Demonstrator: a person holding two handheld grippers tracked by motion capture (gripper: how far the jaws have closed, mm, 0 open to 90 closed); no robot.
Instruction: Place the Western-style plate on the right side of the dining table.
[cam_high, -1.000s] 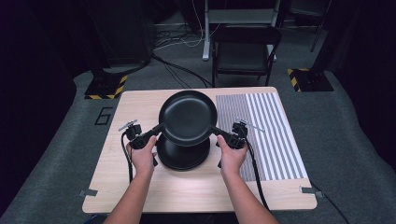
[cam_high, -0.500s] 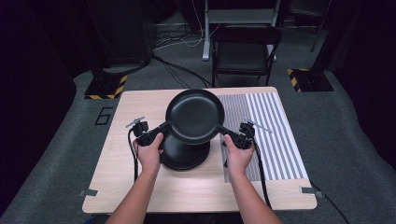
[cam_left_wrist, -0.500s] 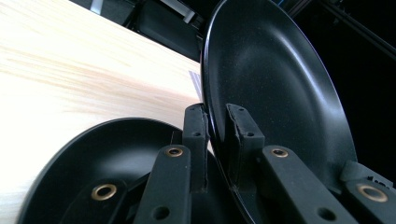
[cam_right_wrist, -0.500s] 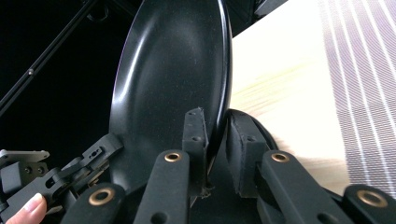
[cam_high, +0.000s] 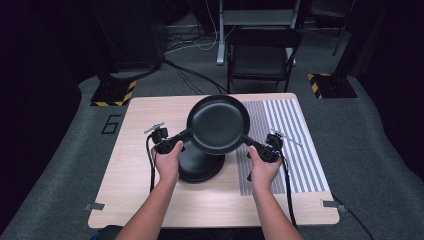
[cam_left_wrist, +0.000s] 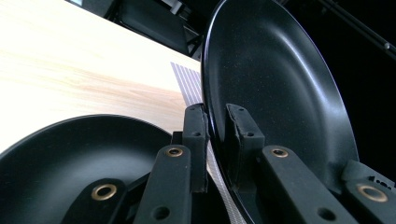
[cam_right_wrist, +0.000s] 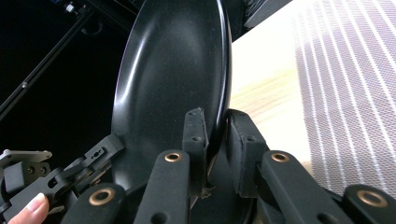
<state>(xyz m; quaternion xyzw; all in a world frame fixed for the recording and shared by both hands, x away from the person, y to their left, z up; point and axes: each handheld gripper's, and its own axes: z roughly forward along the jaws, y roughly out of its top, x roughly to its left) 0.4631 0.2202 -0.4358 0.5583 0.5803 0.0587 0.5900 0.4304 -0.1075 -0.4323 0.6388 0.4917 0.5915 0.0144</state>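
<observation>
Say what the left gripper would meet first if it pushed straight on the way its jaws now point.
The left gripper is already shut on the rim of the raised black plate, so that plate comes first; beyond it probably the right gripper, clamped on the opposite rim.

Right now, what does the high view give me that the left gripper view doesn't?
High view alone: the person's two hands, the chair behind the table, and the right gripper clamped on the raised plate's far edge. Left gripper view alone: the left gripper with its jaws pinching that plate's rim close up. Both: the raised plate, the black plates lying below it, and the striped mat.
</observation>
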